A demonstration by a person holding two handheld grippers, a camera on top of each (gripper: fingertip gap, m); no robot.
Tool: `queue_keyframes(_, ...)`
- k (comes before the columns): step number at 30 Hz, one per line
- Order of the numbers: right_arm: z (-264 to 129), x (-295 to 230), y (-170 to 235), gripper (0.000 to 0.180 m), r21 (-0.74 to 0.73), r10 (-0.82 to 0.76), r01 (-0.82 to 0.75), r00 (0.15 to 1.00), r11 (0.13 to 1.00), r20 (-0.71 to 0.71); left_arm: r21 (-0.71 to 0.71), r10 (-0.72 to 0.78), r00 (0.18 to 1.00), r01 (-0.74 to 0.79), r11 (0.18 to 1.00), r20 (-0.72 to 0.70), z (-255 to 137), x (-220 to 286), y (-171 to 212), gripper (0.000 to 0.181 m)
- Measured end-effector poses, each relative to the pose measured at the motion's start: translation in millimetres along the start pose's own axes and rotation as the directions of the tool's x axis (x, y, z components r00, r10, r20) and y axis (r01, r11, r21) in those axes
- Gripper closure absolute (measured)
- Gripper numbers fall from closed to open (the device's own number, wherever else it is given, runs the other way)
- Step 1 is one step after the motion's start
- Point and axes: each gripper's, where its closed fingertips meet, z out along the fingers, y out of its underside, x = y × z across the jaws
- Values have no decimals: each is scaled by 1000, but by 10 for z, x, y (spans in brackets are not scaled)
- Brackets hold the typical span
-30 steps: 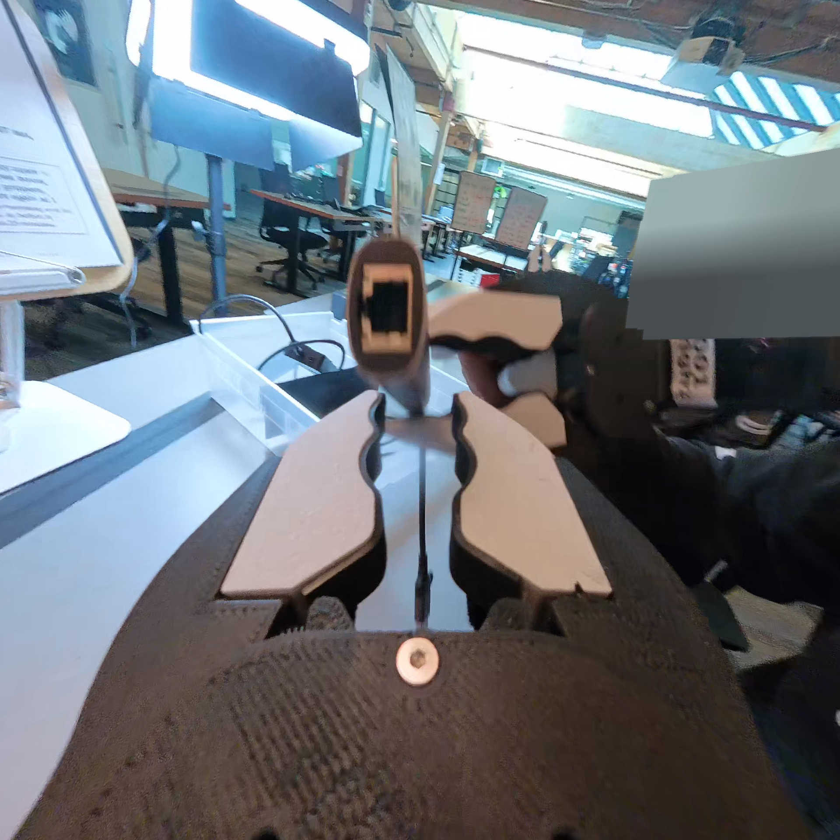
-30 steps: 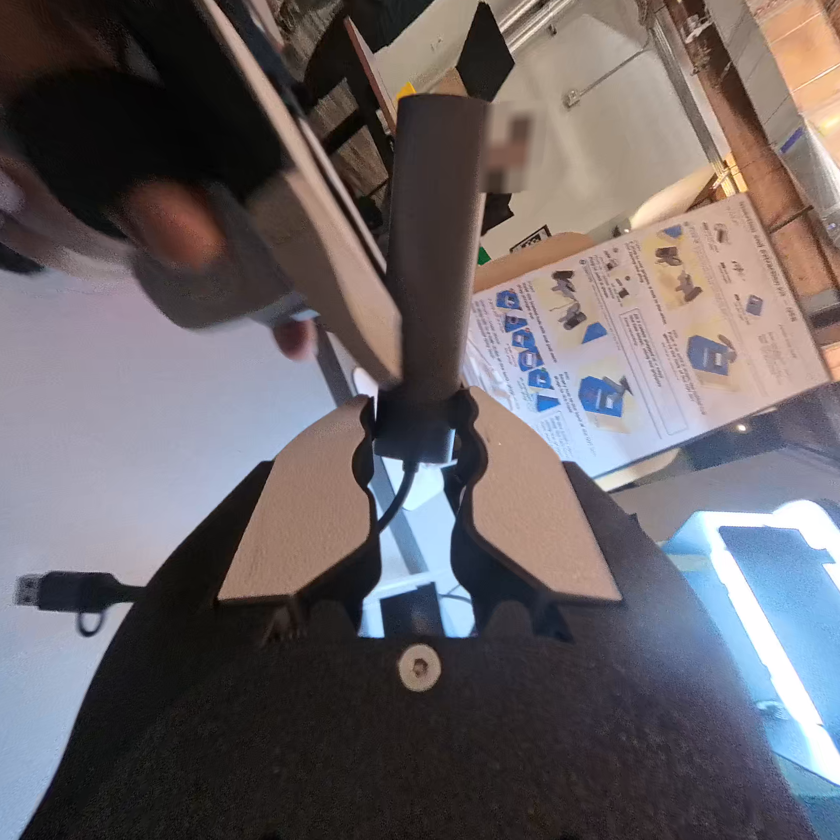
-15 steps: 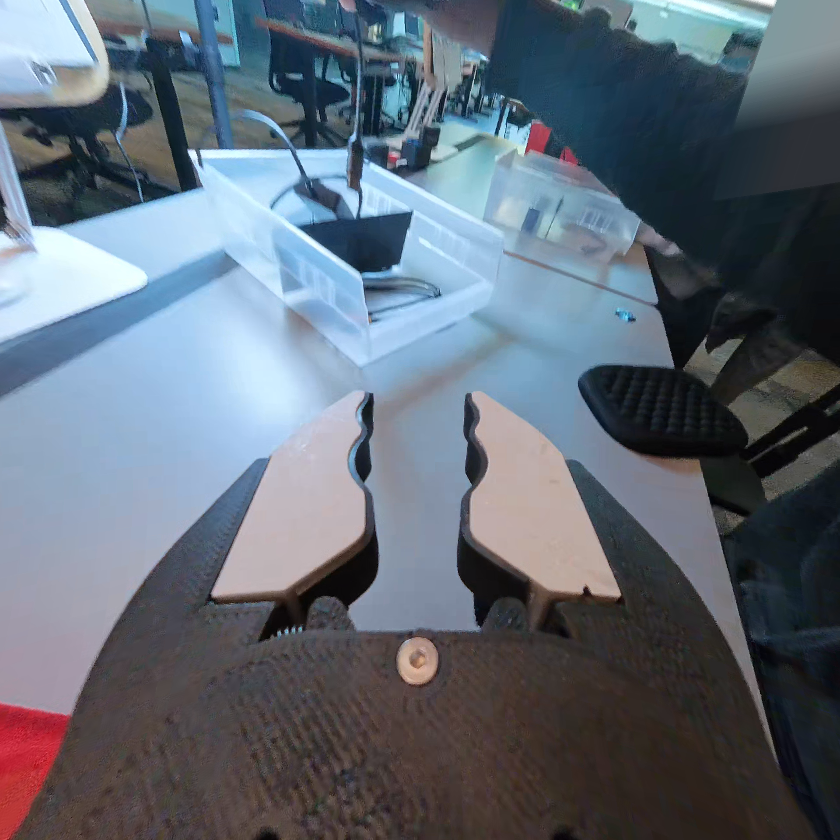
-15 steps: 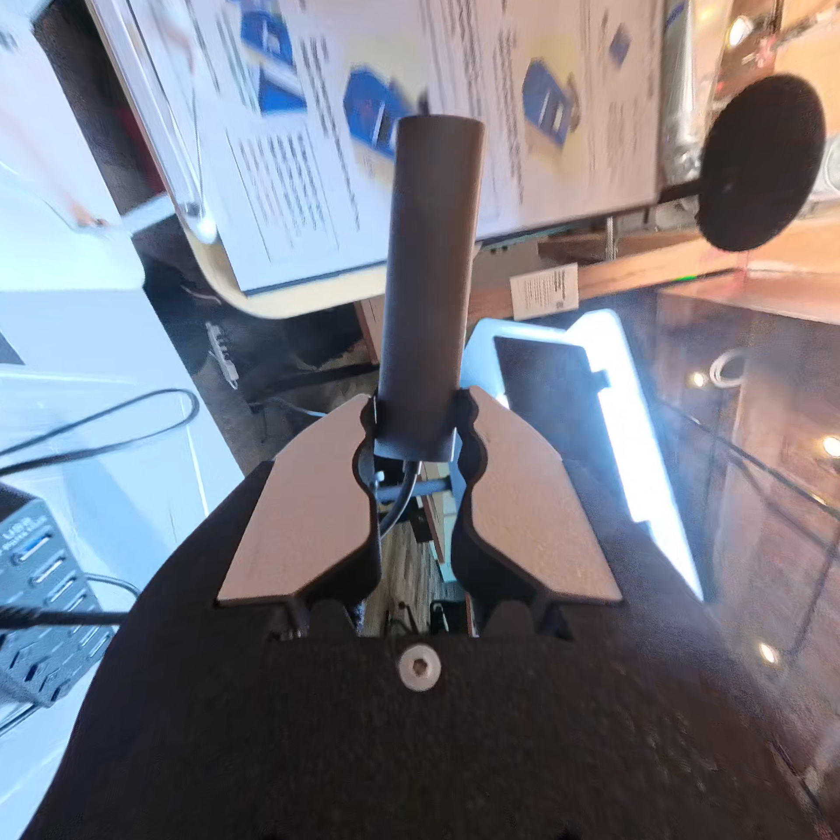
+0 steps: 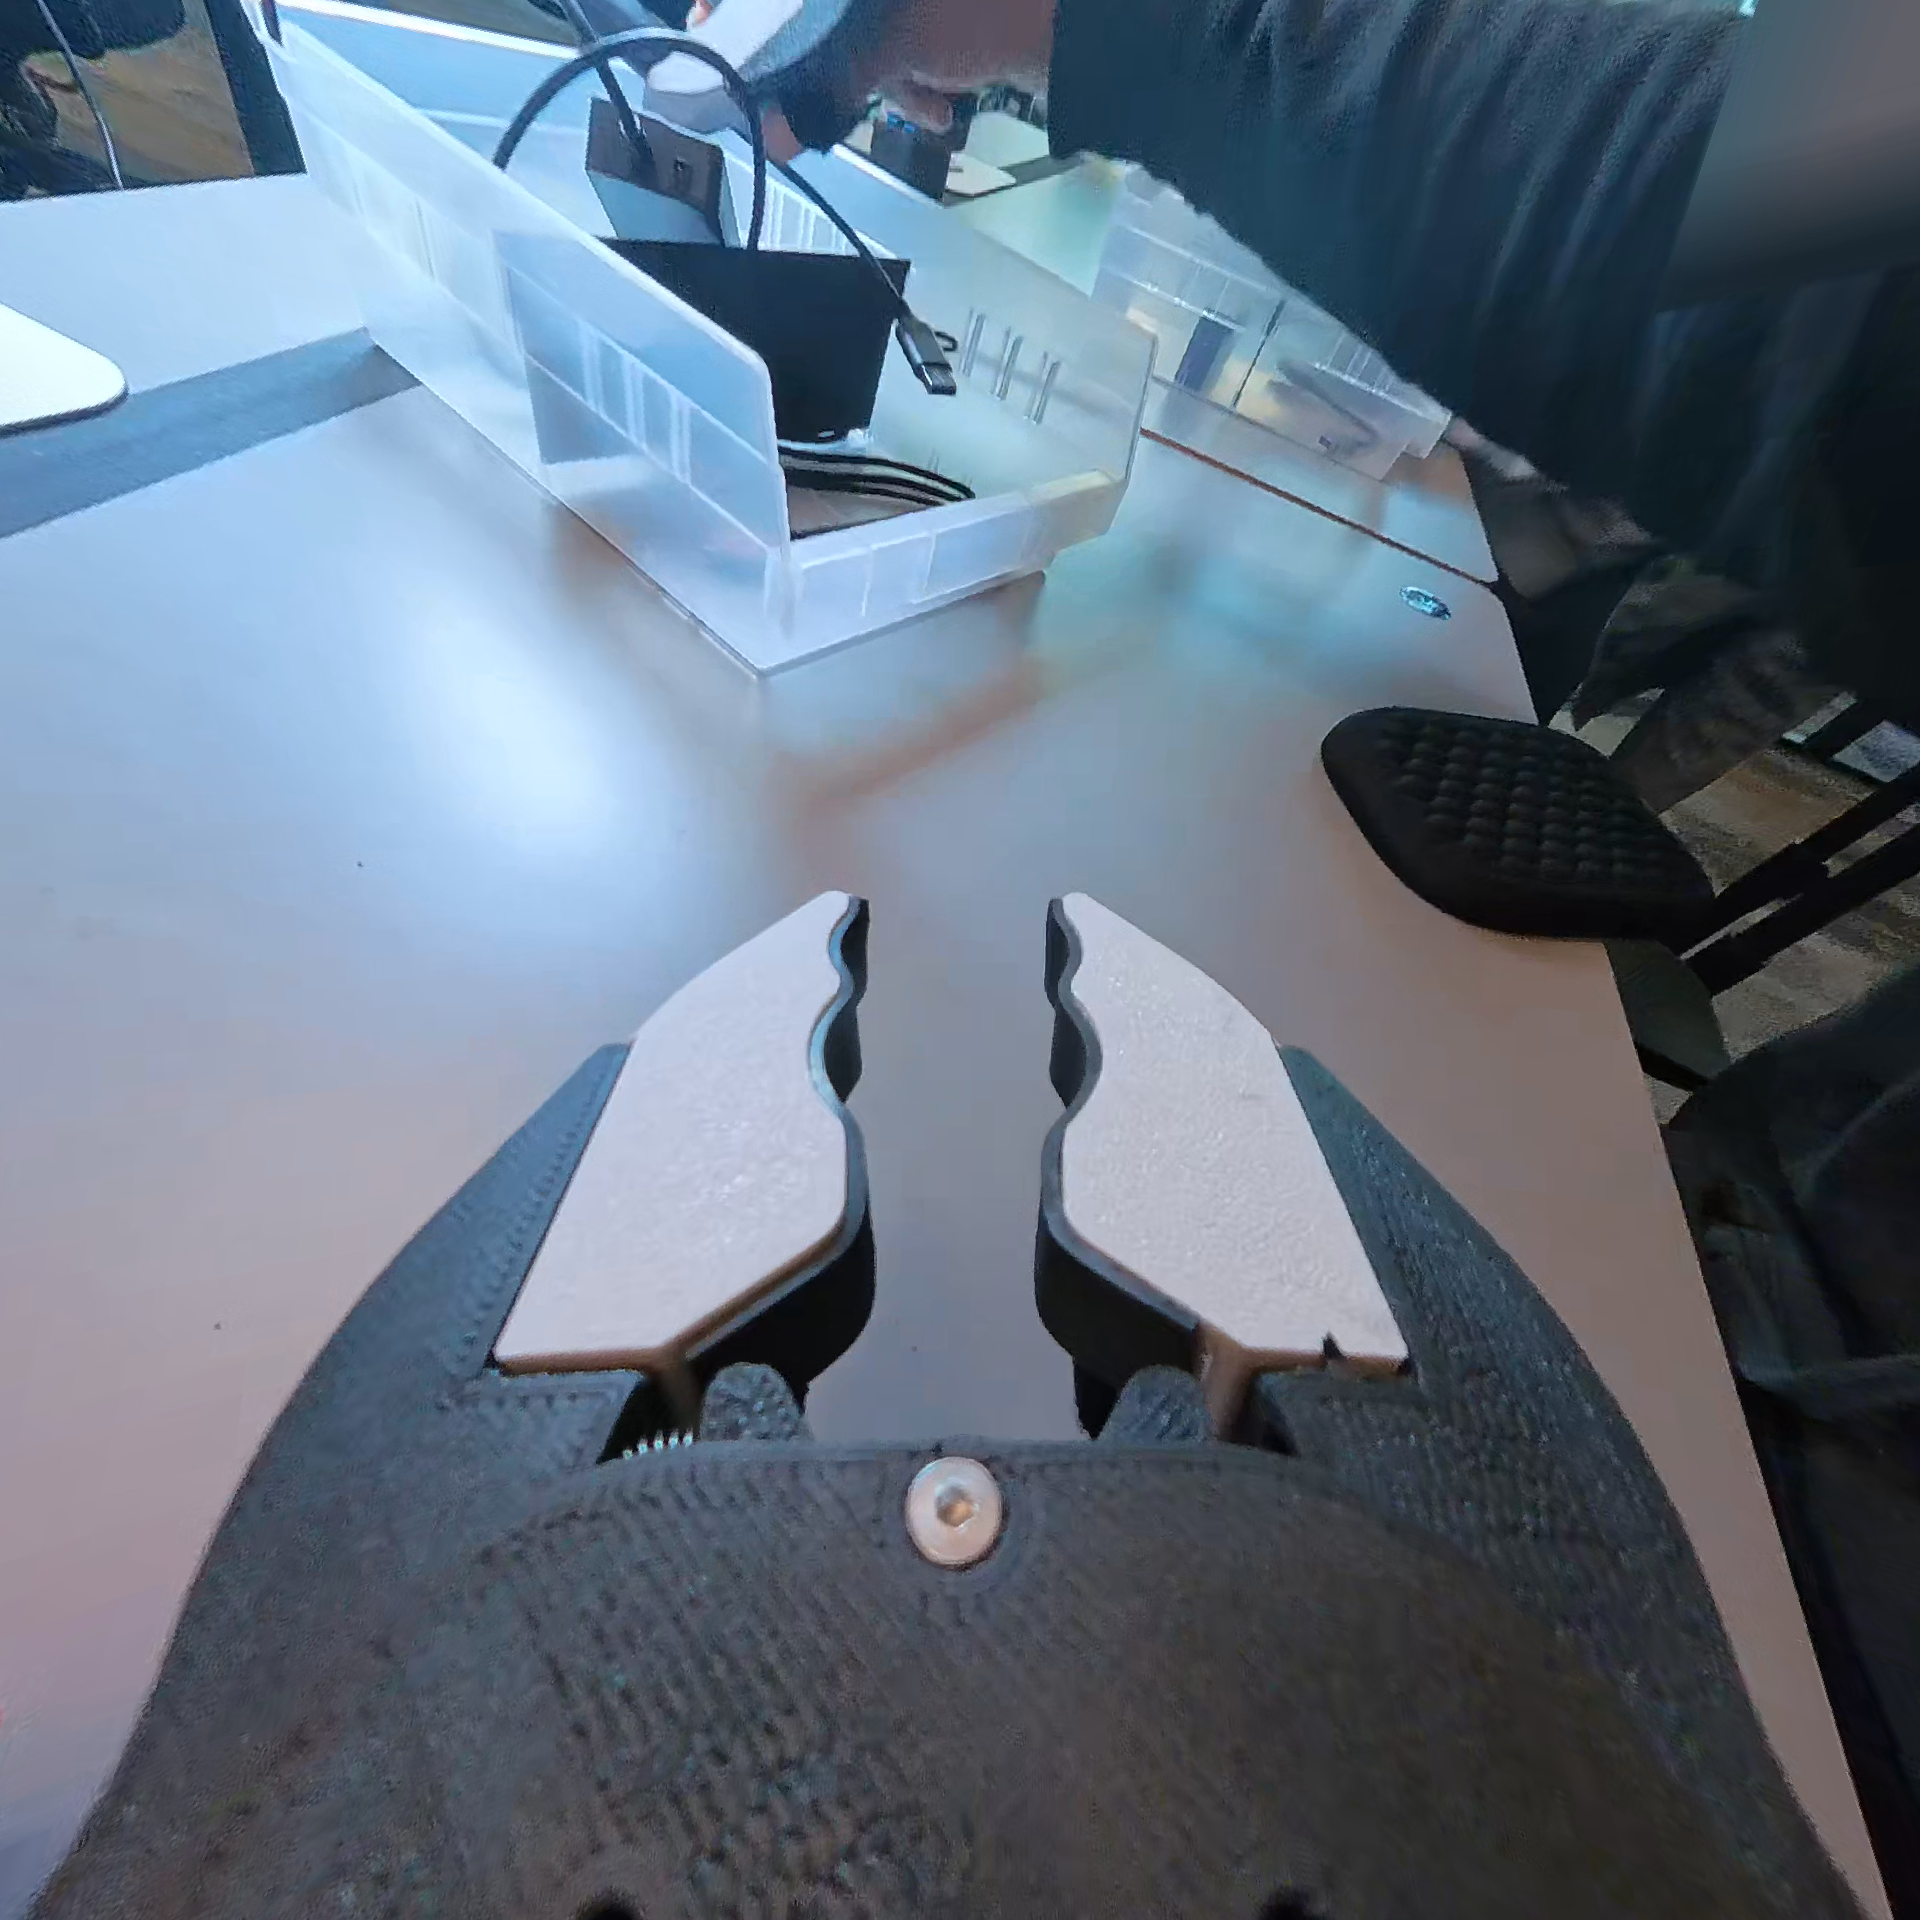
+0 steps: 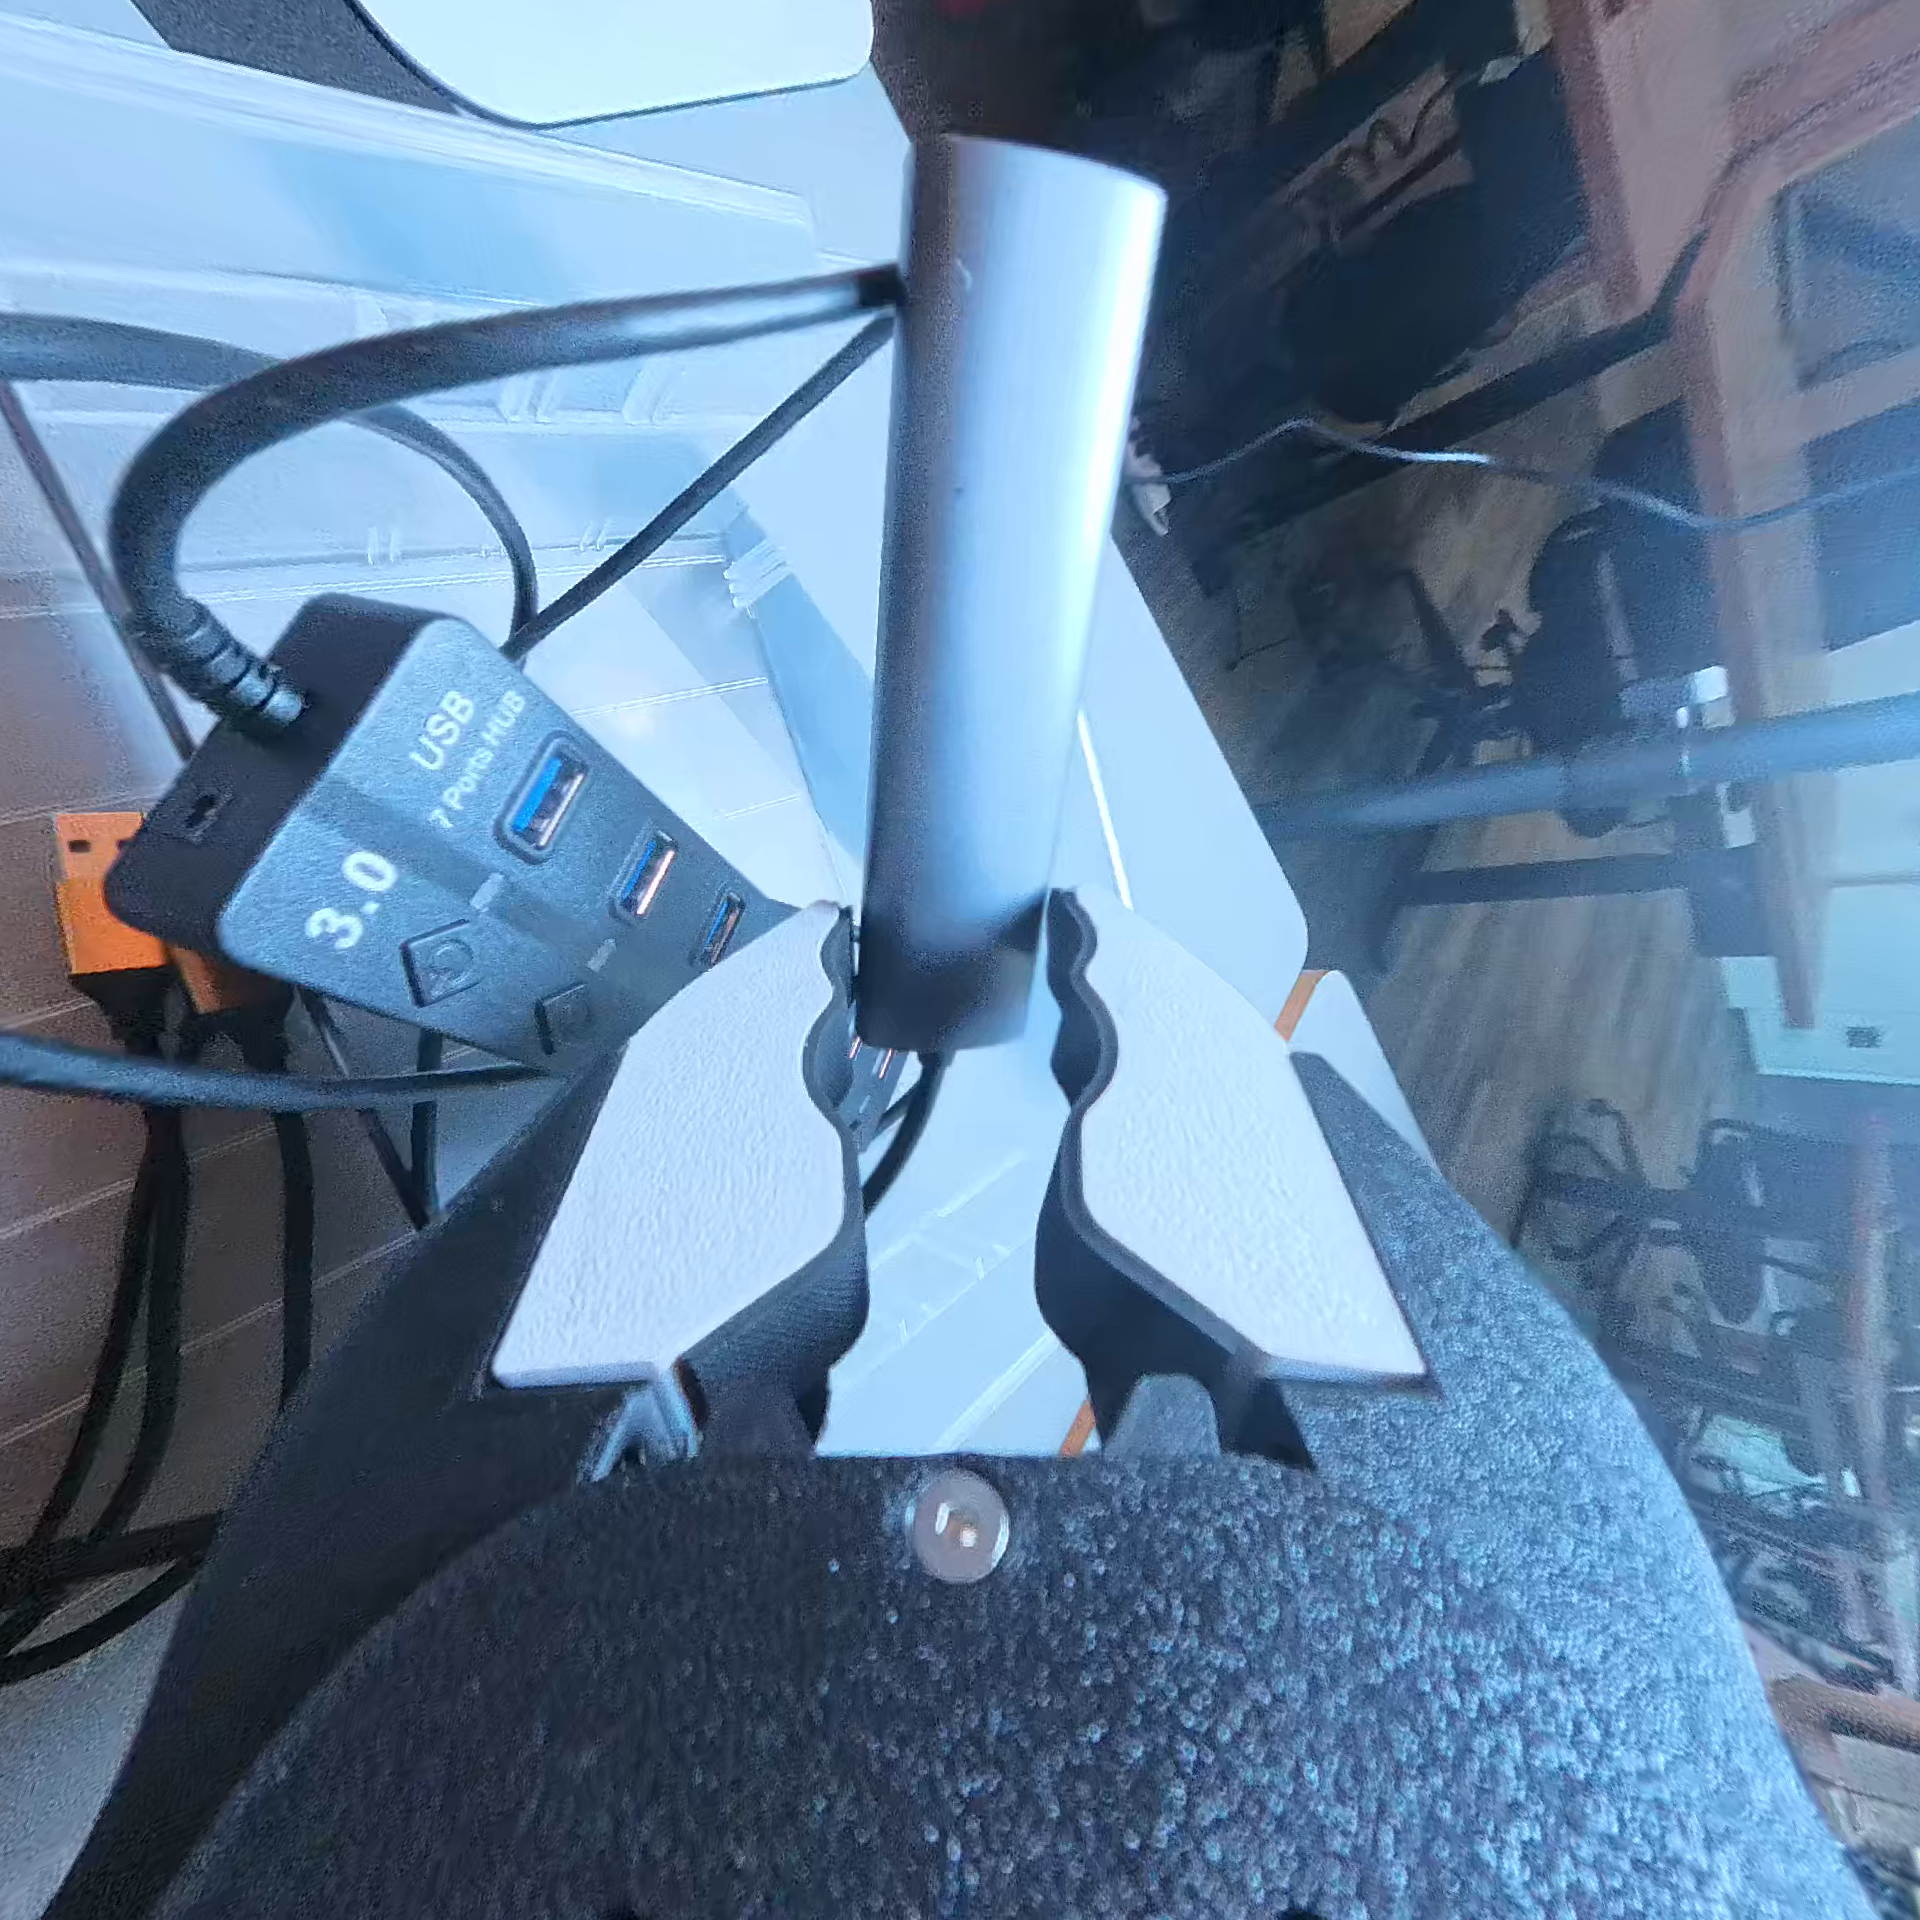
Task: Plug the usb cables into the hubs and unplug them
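My right gripper (image 6: 951,920) is shut on the lower end of a slim grey hub (image 6: 1008,582), held over a clear plastic bin (image 6: 416,187). In the bin lies a black multi-port USB hub (image 6: 447,831) with blue ports and its thick black cable (image 6: 312,374). My left gripper (image 5: 956,925) is open and empty, low over the table (image 5: 364,779), short of the bin (image 5: 644,416). The left wrist view shows the grey hub (image 5: 665,187) above the bin, with a black cable ending in a loose USB plug (image 5: 928,364) hanging from it.
An orange plug (image 6: 94,894) and several black cables lie beside the black hub. A second clear bin (image 5: 1257,343) stands farther right. A black chair armrest (image 5: 1507,821) sits at the table's right edge. A person's dark sleeve (image 5: 1455,208) reaches over the bins. Left tips to right tips: about 40 cm.
My left gripper let go of the grey hub, opened and dropped low over the table. My right gripper carried the hub away and now holds it over the bin with the black hub.
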Motion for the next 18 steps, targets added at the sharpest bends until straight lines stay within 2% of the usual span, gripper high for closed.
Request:
queue_keyframes(5, -162, 151, -116, 124, 48, 110, -112, 993, 993, 45, -30, 8, 1000, -8, 1000, 15, 2, -16, 105, 148)
queue_keyframes(10, -647, 112, -299, 127, 188, 90, -102, 993, 977, 72, -34, 21, 1000, -21, 999, 15, -5, -11, 104, 149)
queue_keyframes(13, -909, -222, -232, 133, 198, -61, 38, 992, 980, 112, -43, 49, 998, -48, 998, 25, -22, -4, 107, 149)
queue_keyframes(15, -992, -517, -53, 137, 142, -219, 199, 964, 970, 148, -40, 51, 998, -50, 998, 22, -23, 2, 97, 149)
queue_keyframes(18, -946, -837, 252, 138, -8, -413, 421, 892, 907, 184, -42, 43, 999, -42, 998, 12, 4, 12, 107, 149)
